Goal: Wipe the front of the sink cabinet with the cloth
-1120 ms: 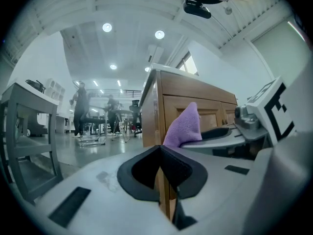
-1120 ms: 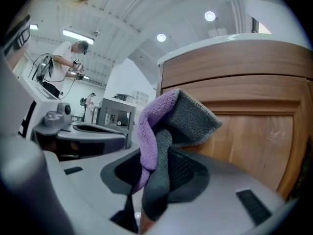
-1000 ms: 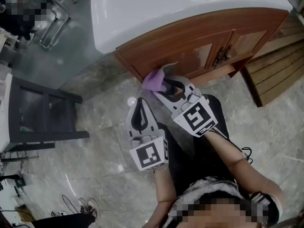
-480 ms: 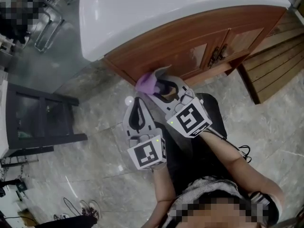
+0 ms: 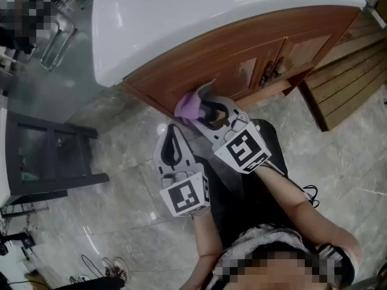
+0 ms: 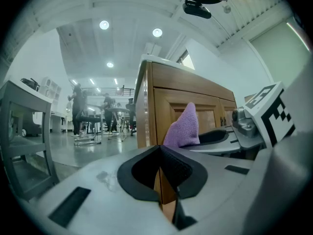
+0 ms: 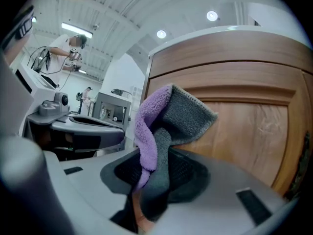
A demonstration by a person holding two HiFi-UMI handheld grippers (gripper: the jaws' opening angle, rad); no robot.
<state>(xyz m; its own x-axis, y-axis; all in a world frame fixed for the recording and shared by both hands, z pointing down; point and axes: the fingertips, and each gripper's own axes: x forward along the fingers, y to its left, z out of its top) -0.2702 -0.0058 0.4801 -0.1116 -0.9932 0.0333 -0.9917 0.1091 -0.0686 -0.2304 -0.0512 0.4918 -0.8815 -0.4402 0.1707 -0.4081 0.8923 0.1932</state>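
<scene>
The wooden sink cabinet (image 5: 242, 47) stands under a white counter (image 5: 199, 11), its panelled front facing me. My right gripper (image 5: 202, 101) is shut on a purple and grey cloth (image 5: 188, 104), which is pressed against the left door panel. In the right gripper view the cloth (image 7: 164, 126) bunches between the jaws right before the wooden door (image 7: 244, 136). My left gripper (image 5: 172, 130) hangs lower, just left of the right one, shut with nothing in it. The left gripper view shows its closed jaws, the cabinet's corner (image 6: 151, 111) and the cloth (image 6: 182, 129).
A dark metal stand (image 5: 48, 156) sits on the marble floor to the left. Wooden steps or slats (image 5: 344, 71) lie right of the cabinet. Metal handles (image 5: 272, 68) join the two right doors. Chairs and people show far off in the left gripper view.
The right gripper and cloth have shifted slightly left and up along the cabinet front. The head view has swung, so the cabinet appears further left. The left gripper stays close below.
</scene>
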